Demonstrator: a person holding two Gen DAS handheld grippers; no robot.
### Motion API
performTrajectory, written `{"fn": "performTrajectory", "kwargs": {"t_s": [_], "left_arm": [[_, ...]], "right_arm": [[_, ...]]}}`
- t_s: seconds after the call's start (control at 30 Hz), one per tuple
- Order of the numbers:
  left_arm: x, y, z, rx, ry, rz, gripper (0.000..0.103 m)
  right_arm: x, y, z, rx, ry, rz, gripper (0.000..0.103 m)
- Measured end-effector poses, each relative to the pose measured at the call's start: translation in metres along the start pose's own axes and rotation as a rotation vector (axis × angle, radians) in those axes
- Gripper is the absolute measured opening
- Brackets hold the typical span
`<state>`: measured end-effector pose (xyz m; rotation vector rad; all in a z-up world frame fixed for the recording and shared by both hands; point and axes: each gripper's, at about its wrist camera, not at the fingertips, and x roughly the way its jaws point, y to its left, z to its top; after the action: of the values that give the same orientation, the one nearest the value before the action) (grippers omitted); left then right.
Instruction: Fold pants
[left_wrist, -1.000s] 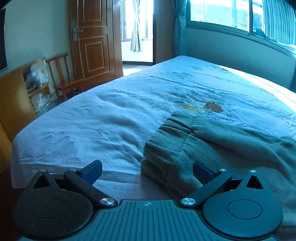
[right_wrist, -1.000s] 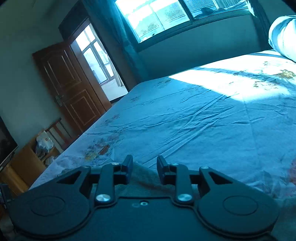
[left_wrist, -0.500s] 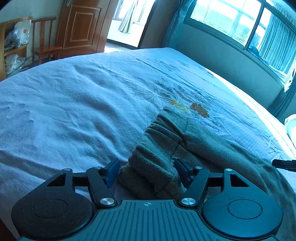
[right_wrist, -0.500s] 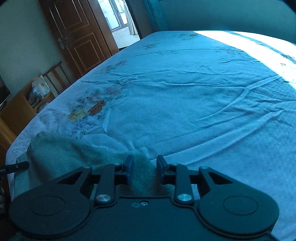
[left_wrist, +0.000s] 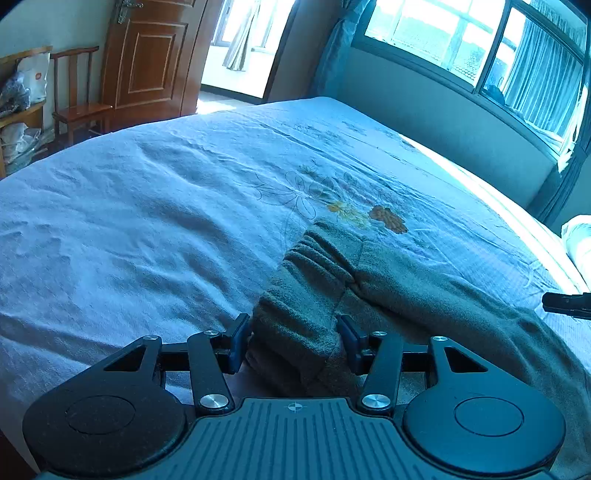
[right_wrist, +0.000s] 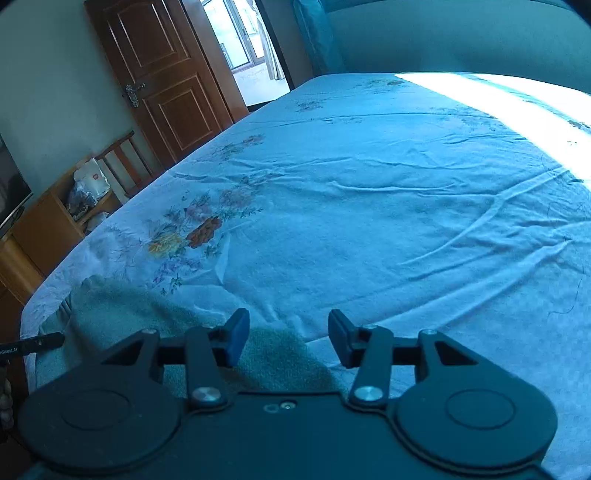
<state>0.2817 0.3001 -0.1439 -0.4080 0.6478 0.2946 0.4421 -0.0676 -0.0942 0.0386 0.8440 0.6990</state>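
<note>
The only writing I can half read is white lettering on the dark finger of my left gripper (right_wrist: 40, 341) at the left edge of the right wrist view; the rest of it is cut off. In its own view my left gripper (left_wrist: 293, 341) stands partly open, its fingers either side of a bunched fold of the green pants (left_wrist: 406, 295), not pressed shut on it. My right gripper (right_wrist: 288, 338) is open too, with one end of the pants (right_wrist: 122, 314) lying under its left finger and bedsheet (right_wrist: 369, 221) under the other. Only the left view shows the ribbed cuffs and the window (left_wrist: 480, 40). Both show the wooden door (left_wrist: 147, 55) and chair (left_wrist: 79, 107); nothing stands between me and the cloth.
</note>
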Motion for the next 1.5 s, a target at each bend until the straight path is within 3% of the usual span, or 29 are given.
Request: {"fn": "performTrajectory", "kwargs": {"t_s": [0.1, 0.23, 0.3, 0.37, 0.43, 0.47, 0.53, 0.63, 0.67, 0.73, 0.83, 0.93, 0.97, 1.0, 1.07, 1.17, 1.2, 1.23, 1.3, 1.43, 1.5], "left_arm": [[0.001, 0.001, -0.002, 0.0, -0.001, 0.0, 0.052], [0.0, 0.002, -0.005, -0.004, -0.01, -0.001, 0.053], [-0.003, 0.002, -0.005, -0.005, -0.024, -0.006, 0.05], [-0.017, 0.001, -0.004, -0.016, -0.091, -0.032, 0.042], [-0.024, -0.007, -0.005, 0.046, -0.116, -0.004, 0.04], [-0.018, -0.01, -0.007, 0.077, -0.084, 0.029, 0.04], [-0.002, -0.003, -0.013, 0.066, -0.037, 0.047, 0.04], [-0.007, -0.001, -0.009, 0.057, -0.036, 0.038, 0.042], [-0.01, -0.002, -0.008, 0.065, -0.037, 0.04, 0.044], [-0.02, -0.004, -0.005, 0.058, -0.045, 0.046, 0.048], [-0.04, -0.023, -0.002, 0.114, -0.098, 0.08, 0.049], [-0.053, -0.055, -0.003, 0.215, -0.154, 0.113, 0.052], [-0.054, -0.064, -0.004, 0.24, -0.177, 0.153, 0.059], [-0.054, -0.069, -0.005, 0.249, -0.198, 0.186, 0.07], [-0.05, -0.07, -0.007, 0.243, -0.194, 0.204, 0.08], [-0.037, -0.046, -0.011, 0.213, -0.109, 0.261, 0.08], [-0.042, -0.034, -0.012, 0.185, -0.107, 0.262, 0.08], [-0.049, -0.027, -0.013, 0.16, -0.116, 0.242, 0.08], [-0.057, -0.032, -0.015, 0.167, -0.143, 0.252, 0.08], [-0.049, -0.08, -0.022, 0.239, -0.169, 0.171, 0.081], [-0.039, -0.101, -0.028, 0.278, -0.164, 0.148, 0.081]], "right_arm": [[0.013, -0.007, -0.005, 0.012, 0.065, 0.016, 0.034], [0.016, -0.003, -0.011, 0.001, 0.093, 0.081, 0.0], [0.007, 0.006, -0.01, -0.042, 0.054, 0.068, 0.0], [-0.01, 0.014, -0.006, -0.067, -0.025, 0.056, 0.0], [-0.02, 0.024, -0.006, -0.144, -0.074, 0.013, 0.0], [-0.012, 0.025, -0.01, -0.184, -0.051, -0.033, 0.0], [0.022, 0.007, -0.018, -0.112, 0.07, -0.066, 0.0], [0.016, 0.005, -0.023, -0.072, -0.009, -0.141, 0.004], [0.005, 0.005, -0.023, -0.054, -0.054, -0.189, 0.004], [-0.024, 0.002, -0.025, -0.005, -0.136, -0.16, 0.001], [-0.058, 0.011, -0.036, -0.02, -0.189, -0.149, 0.003], [-0.054, 0.017, -0.048, 0.026, -0.118, -0.045, 0.003], [-0.047, 0.019, -0.053, 0.031, -0.093, -0.029, 0.003], [-0.036, 0.022, -0.06, 0.015, -0.051, -0.036, 0.003], [-0.026, 0.017, -0.072, 0.009, -0.008, -0.11, 0.0], [-0.059, -0.023, -0.081, 0.189, -0.117, -0.236, 0.0], [-0.079, -0.034, -0.086, 0.219, -0.158, -0.345, 0.0], [-0.097, -0.041, -0.09, 0.237, -0.199, -0.377, 0.0], [-0.128, -0.052, -0.102, 0.283, -0.264, -0.322, 0.003], [-0.137, -0.048, -0.123, 0.253, -0.216, -0.267, 0.004], [-0.134, -0.056, -0.135, 0.24, -0.175, -0.348, 0.001]]}}
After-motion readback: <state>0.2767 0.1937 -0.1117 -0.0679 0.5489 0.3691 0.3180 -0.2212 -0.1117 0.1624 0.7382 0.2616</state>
